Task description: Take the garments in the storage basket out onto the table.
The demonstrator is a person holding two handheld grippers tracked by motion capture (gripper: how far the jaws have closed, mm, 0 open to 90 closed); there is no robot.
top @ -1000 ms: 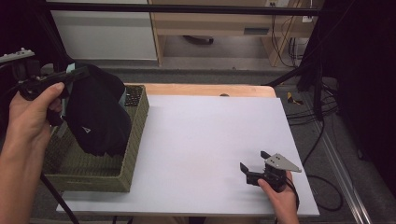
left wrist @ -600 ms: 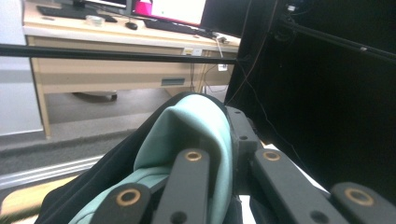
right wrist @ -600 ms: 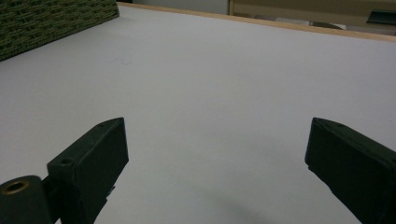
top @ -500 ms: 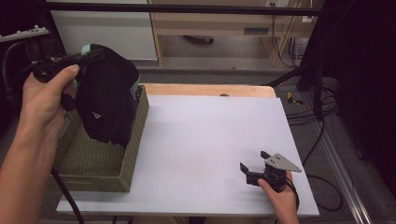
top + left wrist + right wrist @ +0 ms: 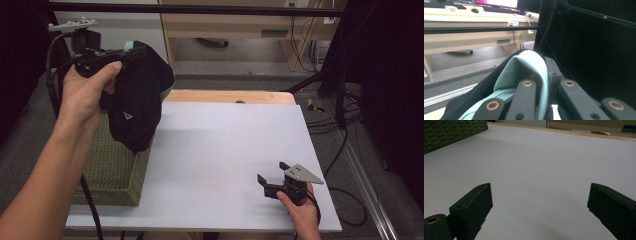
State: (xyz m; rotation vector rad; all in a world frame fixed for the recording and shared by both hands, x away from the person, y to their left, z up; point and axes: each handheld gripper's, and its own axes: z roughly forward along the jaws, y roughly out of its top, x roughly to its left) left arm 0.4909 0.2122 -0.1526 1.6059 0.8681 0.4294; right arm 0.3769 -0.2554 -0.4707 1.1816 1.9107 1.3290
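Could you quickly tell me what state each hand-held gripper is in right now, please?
Left hand-held gripper: shut on the black garment.
Right hand-held gripper: open, holding nothing.

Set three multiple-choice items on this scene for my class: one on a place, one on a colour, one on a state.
1. Where does the black garment hang?
A. above the green basket
B. flat on the white table
C. on the floor

2. What colour is the garment's lining?
A. red
B. pale green
C. yellow

3. How do the jaws of the right hand-held gripper stand?
A. shut on the garment
B. open, nothing between them
C. shut on the basket

Answers:
1. A: in the high view the left hand-held gripper holds it up over the basket.
2. B: the left gripper view shows pale green cloth between the jaws.
3. B: the right gripper view shows bare table between the spread jaws.
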